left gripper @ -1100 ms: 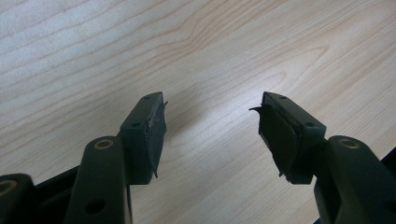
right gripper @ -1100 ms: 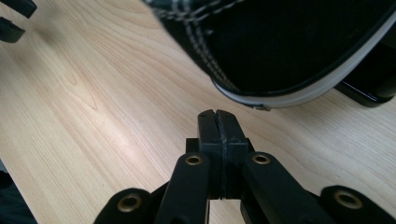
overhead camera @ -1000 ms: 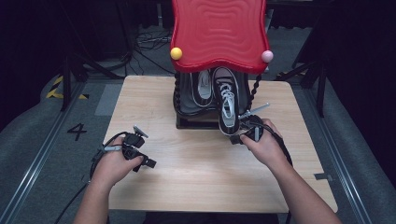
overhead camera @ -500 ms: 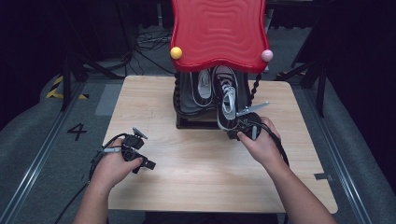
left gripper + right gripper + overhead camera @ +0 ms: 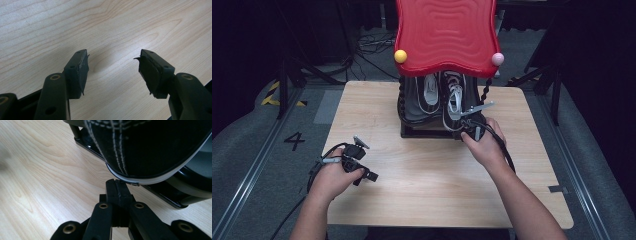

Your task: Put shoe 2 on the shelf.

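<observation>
Right tongs at the heel of a shoe on the rack

High view: right tongs (image 5: 472,127) meet the right-hand shoe (image 5: 453,102) on the black rack (image 5: 404,107), upper centre; left tongs (image 5: 362,170) rest lower left on the bench (image 5: 432,170).
Left gripper view: jaws apart, empty.
Right gripper view: jaws closed, tips under the heel edge; best push gently and straight.

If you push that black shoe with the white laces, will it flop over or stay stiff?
The black shoe would probably bend a little: its upper looks like stitched fabric in the right gripper view. Its white rubber edge looks grippy, so it likely won't slide easily. Resting on the rack with its heel poking out, it might tip if nudged.
</observation>
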Tool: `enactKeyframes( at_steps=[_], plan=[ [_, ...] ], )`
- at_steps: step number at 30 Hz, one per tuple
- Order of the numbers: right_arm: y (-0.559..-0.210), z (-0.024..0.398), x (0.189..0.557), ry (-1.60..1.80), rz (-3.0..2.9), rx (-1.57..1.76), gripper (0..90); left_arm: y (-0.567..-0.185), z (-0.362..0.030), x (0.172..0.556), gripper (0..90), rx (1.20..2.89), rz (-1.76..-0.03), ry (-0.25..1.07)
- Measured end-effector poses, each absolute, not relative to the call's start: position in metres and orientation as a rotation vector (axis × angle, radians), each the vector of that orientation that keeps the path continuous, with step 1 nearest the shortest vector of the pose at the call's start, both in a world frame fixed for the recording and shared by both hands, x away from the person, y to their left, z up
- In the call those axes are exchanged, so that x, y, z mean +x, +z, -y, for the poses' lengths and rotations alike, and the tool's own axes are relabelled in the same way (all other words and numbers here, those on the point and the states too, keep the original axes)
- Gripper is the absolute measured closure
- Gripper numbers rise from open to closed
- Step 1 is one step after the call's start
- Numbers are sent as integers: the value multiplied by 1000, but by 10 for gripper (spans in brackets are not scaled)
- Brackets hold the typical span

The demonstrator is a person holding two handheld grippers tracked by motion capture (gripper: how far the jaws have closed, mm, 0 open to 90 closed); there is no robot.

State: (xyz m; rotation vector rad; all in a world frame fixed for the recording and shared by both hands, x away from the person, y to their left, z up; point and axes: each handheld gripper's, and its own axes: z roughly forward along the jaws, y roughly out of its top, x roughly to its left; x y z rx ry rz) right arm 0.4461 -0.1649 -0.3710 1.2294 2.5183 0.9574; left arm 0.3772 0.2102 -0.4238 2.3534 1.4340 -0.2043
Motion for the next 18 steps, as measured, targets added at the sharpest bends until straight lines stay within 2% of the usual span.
enactKeyframes(
  at_steps=[18],
  plan=[
    [-367, 163, 472, 989, -2379, 1283, 900, -424, -214, 374, 410, 2354, -1441, -211]
  ],
)
